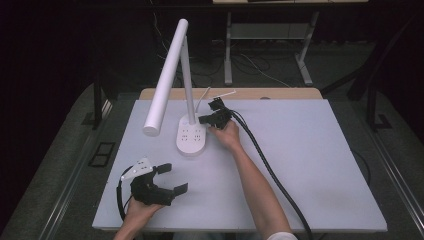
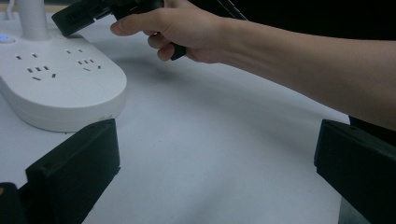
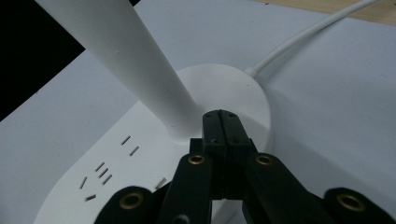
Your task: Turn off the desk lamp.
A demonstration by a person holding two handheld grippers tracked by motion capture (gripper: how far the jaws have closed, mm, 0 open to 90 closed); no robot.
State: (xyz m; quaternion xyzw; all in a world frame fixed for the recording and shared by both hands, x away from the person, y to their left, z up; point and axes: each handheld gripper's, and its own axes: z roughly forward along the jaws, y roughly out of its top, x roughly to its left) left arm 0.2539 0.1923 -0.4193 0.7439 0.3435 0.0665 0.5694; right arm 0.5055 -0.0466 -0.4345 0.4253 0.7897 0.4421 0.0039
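Observation:
A white desk lamp stands at the back left of the white board. Its oval base [image 1: 191,136] [image 2: 60,88] [image 3: 224,88] carries several socket holes, and a small blue light [image 2: 3,38] glows on it. The stem [image 1: 188,75] [image 3: 126,60] rises to a long tube head [image 1: 165,80]. My right gripper [image 1: 202,119] [image 2: 77,16] [image 3: 222,123] is shut with nothing in it, its tip over the base at the foot of the stem; I cannot tell if it touches. My left gripper [image 1: 173,178] [image 2: 217,172] rests open near the front left, aimed toward the base.
The white board [image 1: 300,165] lies on a wooden table [image 1: 280,93]. The lamp's white cord [image 1: 202,97] [image 3: 308,39] runs off the back. A thick black cable [image 1: 270,170] trails from the right gripper across the board's middle to the front edge.

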